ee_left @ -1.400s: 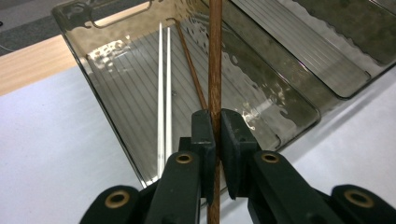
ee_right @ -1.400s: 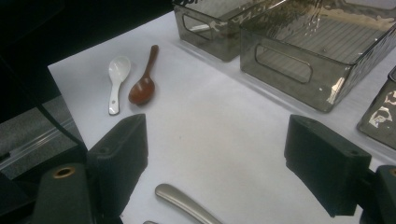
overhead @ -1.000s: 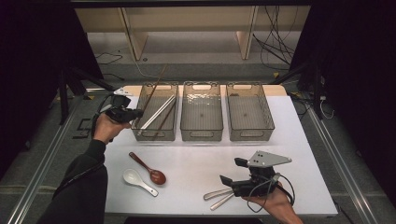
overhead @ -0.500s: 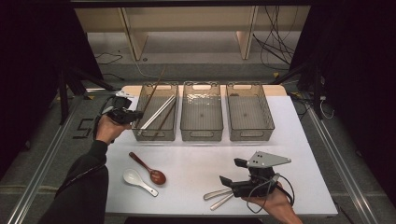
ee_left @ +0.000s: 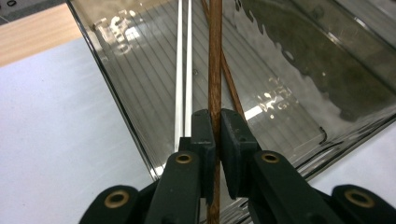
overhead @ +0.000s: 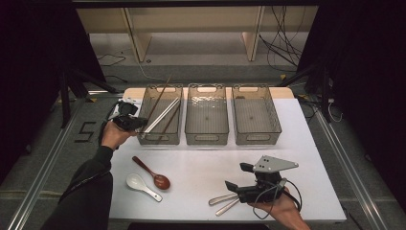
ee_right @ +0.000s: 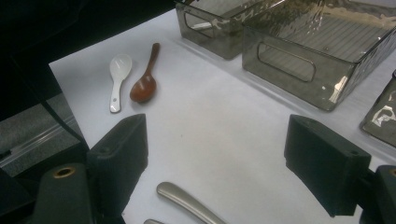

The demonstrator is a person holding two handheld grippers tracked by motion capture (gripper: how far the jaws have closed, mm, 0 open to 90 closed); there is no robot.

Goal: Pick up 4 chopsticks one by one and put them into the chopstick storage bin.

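White table (overhead: pixel 201 167), brown chopstick (ee_left: pixel 215 70) pinched in left claw (ee_left: pixel 217 135)

Bright table (overhead: pixel 206 172), dark surroundings, perhaps slightly soft

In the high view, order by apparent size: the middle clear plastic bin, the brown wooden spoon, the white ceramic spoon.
1. Middle clear plastic bin, clearly largest.
2. Brown wooden spoon and white ceramic spoon: about alike, not ranked.
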